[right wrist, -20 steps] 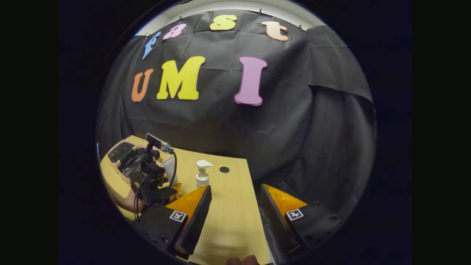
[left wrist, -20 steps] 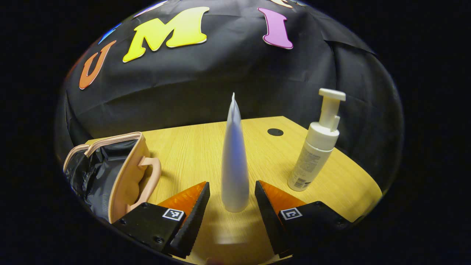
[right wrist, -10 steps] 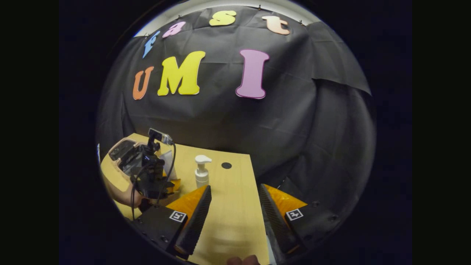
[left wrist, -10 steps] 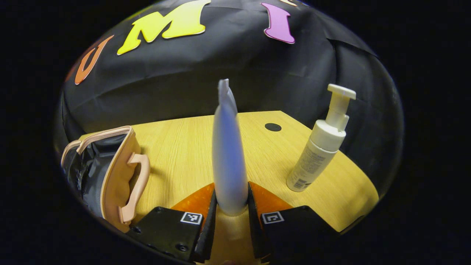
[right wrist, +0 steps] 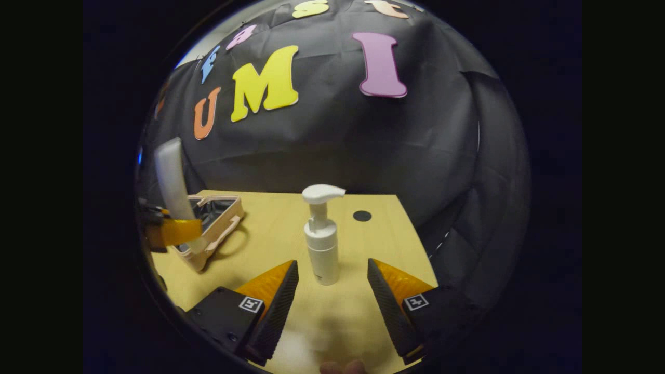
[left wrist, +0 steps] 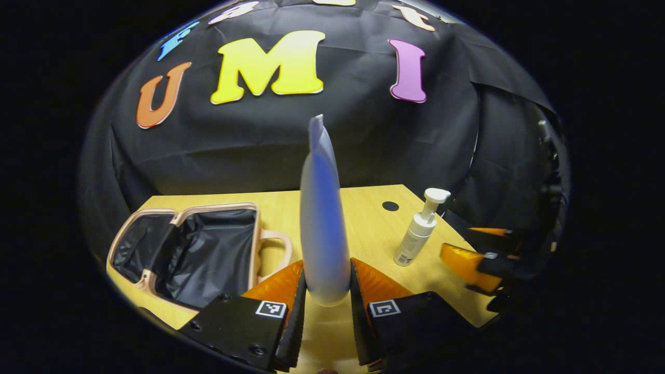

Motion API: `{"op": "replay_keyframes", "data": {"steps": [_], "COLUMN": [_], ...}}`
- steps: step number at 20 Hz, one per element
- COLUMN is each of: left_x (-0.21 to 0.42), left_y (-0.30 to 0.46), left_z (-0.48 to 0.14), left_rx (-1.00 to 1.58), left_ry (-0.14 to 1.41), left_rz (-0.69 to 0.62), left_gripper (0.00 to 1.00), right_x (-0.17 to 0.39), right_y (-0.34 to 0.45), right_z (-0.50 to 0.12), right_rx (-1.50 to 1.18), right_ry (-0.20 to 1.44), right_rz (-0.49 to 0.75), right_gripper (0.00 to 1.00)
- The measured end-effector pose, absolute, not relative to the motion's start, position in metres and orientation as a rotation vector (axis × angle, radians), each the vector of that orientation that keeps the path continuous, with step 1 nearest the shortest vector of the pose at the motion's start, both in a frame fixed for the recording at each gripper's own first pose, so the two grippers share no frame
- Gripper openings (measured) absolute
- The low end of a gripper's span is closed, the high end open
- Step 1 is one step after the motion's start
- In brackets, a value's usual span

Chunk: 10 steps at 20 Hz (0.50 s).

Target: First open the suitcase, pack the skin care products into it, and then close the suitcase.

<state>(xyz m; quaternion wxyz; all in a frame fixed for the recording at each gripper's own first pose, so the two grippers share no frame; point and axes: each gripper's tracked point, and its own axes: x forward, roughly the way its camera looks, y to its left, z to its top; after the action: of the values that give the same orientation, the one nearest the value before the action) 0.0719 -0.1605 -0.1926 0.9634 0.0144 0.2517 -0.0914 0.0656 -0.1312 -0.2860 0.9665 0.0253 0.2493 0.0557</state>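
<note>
The left gripper (left wrist: 326, 306) is clamped on the base of a tall white soft plastic tube (left wrist: 322, 218), held upright above the table. The right gripper (right wrist: 328, 291) is spread apart, with a white plastic pump bottle (right wrist: 321, 244) standing just ahead between its fingers, untouched. To the left of the held tube, a small beige suitcase with a black lining (left wrist: 197, 249) lies open. The tube could slip or tilt, since it is gripped low and its body is probably soft; the pump bottle could be toppled if one finger meets it first. A light wooden table (right wrist: 270, 244) with a dark round hole is backed by black cloth.
</note>
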Motion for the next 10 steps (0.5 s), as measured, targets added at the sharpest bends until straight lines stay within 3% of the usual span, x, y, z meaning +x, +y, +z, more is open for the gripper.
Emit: {"op": "replay_keyframes", "data": {"steps": [6, 8, 10], "left_x": [0.033, 0.027, 0.021], "left_y": [-0.086, -0.060, -0.030], "left_z": [-0.159, -0.155, -0.152], "left_rx": [0.015, 0.020, 0.013], "left_ry": [0.521, 0.516, 0.519], "left_rz": [-0.021, 0.044, 0.106], "left_gripper": [0.43, 0.44, 0.44], "right_x": [0.110, 0.115, 0.119], "right_y": [-0.113, -0.111, -0.111], "right_z": [-0.325, -0.331, -0.336], "right_rx": [0.015, 0.002, -0.025], "right_ry": [0.521, 0.522, 0.519], "right_rz": [0.129, 0.120, 0.111], "right_gripper": [0.79, 0.67, 0.63]}}
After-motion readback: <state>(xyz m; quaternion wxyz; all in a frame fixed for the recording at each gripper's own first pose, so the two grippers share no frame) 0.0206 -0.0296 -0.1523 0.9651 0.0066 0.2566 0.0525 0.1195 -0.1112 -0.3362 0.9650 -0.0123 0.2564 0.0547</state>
